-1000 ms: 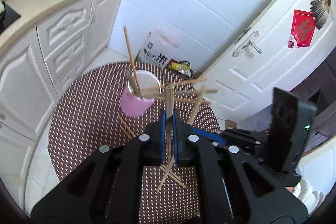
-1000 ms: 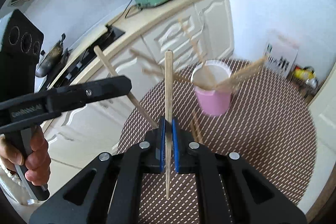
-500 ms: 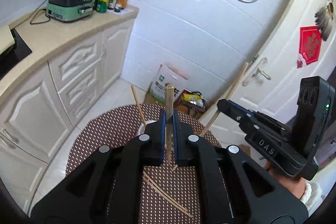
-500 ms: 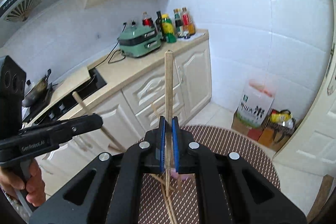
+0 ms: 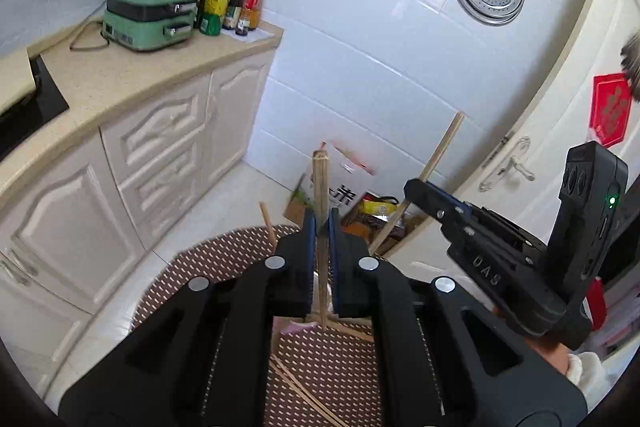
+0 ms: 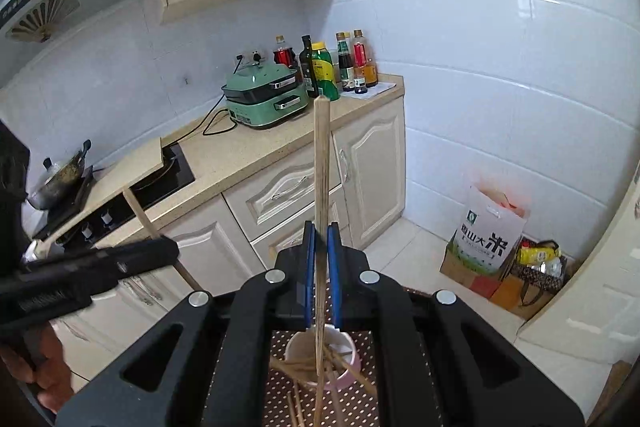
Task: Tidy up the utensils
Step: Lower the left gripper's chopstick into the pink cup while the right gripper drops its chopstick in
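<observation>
My left gripper (image 5: pixel 321 223) is shut on a wooden chopstick (image 5: pixel 320 187) that stands upright between its blue pads. My right gripper (image 6: pixel 321 231) is shut on another wooden chopstick (image 6: pixel 321 163), also upright, its lower end over a pink cup (image 6: pixel 322 357). The cup stands on a brown dotted round table (image 6: pixel 360 403) and holds several chopsticks. The right gripper also shows in the left wrist view (image 5: pixel 416 187), the left gripper in the right wrist view (image 6: pixel 168 253). Loose chopsticks (image 5: pixel 304 391) lie on the table.
A kitchen counter (image 5: pixel 132 75) with a green appliance (image 5: pixel 148 15) and bottles (image 5: pixel 228 3) runs along the left. A rice bag (image 6: pixel 492 231) and boxes stand on the floor by the tiled wall. A white door (image 5: pixel 532 155) is at the right.
Both grippers have lifted and tilted up, each still shut on its chopstick. The cup and table have dropped to the bottom of both views.
</observation>
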